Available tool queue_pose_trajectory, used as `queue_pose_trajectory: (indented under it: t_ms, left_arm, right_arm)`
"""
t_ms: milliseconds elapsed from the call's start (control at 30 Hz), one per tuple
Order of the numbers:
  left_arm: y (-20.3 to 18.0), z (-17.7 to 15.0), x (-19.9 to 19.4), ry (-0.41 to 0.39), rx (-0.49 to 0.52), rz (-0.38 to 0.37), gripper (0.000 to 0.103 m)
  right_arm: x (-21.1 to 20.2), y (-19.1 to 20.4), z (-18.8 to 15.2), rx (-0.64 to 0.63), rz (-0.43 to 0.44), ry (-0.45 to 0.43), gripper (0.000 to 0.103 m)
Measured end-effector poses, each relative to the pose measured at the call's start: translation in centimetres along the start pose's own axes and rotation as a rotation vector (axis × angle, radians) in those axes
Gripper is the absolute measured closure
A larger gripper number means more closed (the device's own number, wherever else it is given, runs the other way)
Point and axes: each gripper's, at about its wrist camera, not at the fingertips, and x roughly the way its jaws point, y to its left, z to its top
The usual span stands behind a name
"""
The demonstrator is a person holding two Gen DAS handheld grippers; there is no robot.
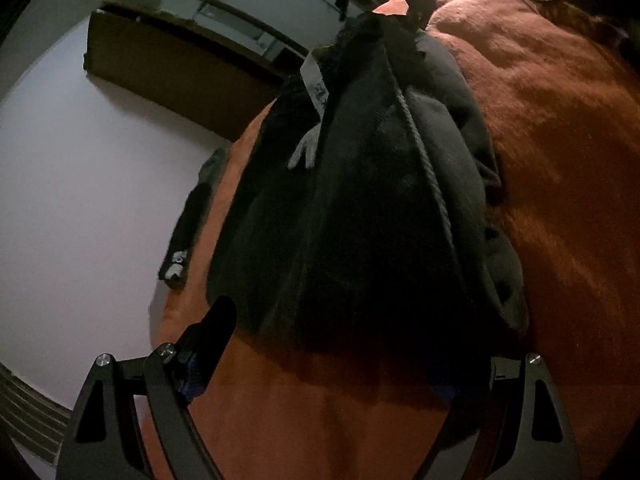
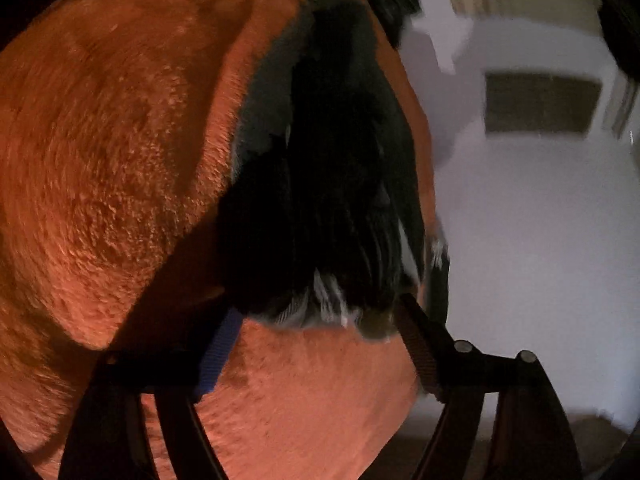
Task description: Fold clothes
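A: Item, location?
B: Dark garment, drawcord and white label showing, lying bunched on the orange blanket.
A: Jaws?
B: Left gripper spread wide at its near edge; right gripper spread at the opposite end.

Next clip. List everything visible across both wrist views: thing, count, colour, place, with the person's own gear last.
Garment: one, black or dark grey, lying lengthwise on the blanket near its edge by the floor; a cord runs along it.
Fabric labels: at least two, white, on the garment's upper part.
Blanket: one, orange and fuzzy, under the garment.
Second dark item: one, black with small white marks, hanging at the blanket's edge; too dim to identify.
Floor: pale, beside the blanket.
Mat: one, dark rectangle on the floor; blurred.
Left claw: black, fingers spread, at the garment's near end.
Right claw: black with blue pad, fingers spread around the garment's opposite end; grip unclear.
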Motion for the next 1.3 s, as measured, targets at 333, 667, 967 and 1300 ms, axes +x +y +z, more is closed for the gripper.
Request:
queue_pose_trajectory:
  t_ms: [333,667,967,1300]
  left_arm:
    - [-1.4,0.5,0.6,-0.104,0.106,0.001,0.017]
    - [-1.5,1.1,1.9,-0.137,0.072,0.034,0.019]
    - [-0.1,1.9,-0.9,-0.128,-0.031,-0.047,0.077]
    - [13.3,2.4,-7.6,-0.12,-0.456,-0.303,0.079]
  right_arm:
    - [0.4,-0.3,0.5,-0.186,-0.09,-0.181,0.012]
    - [1.6,-2.5,4.7,-0.153,0.036,-0.226,0.011]
    - [1.4,-6.9,7.6,-0.094,0.23,-0.199,0.051]
    - [-2.3,-21.8,11.4,0.425,0.458,-0.195,0.059]
